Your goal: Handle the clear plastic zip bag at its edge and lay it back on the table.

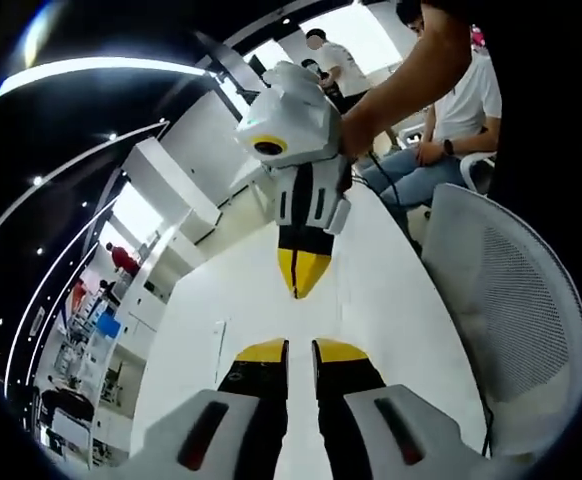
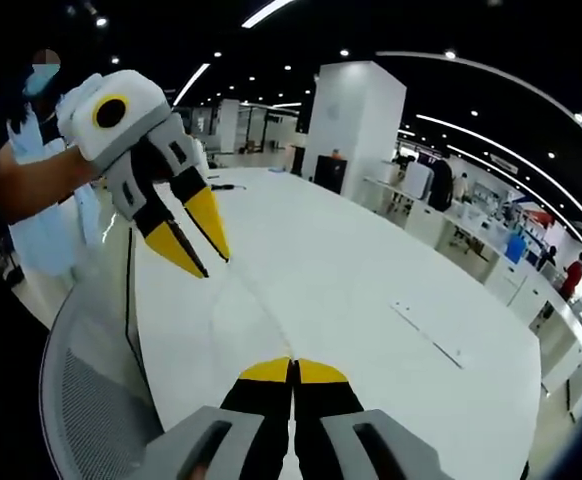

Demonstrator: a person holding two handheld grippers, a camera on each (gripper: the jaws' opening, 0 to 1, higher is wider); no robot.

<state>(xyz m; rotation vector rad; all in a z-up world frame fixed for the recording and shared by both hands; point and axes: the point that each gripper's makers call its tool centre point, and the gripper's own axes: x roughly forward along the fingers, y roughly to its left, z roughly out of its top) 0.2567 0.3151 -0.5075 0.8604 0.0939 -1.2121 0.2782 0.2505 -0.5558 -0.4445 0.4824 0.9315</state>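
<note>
The clear zip bag (image 2: 261,316) is barely visible: a faint see-through sheet with one thin edge running up from my right gripper (image 2: 294,366), whose yellow-tipped jaws are pressed together on it. That edge reaches toward my left gripper (image 2: 214,266), held in a hand at the upper left with its jaws spread. In the left gripper view my left gripper (image 1: 300,346) has a clear gap between its jaws, above the white table (image 1: 391,300). The right gripper (image 1: 299,287) points down at it from above, tips closed.
A grey mesh chair (image 1: 511,300) stands against the table's near edge and also appears as a chair (image 2: 91,400). A thin flat strip (image 2: 426,335) lies on the table (image 2: 371,250). Seated people (image 1: 451,110) are beyond the table's end, with desks and pillars around.
</note>
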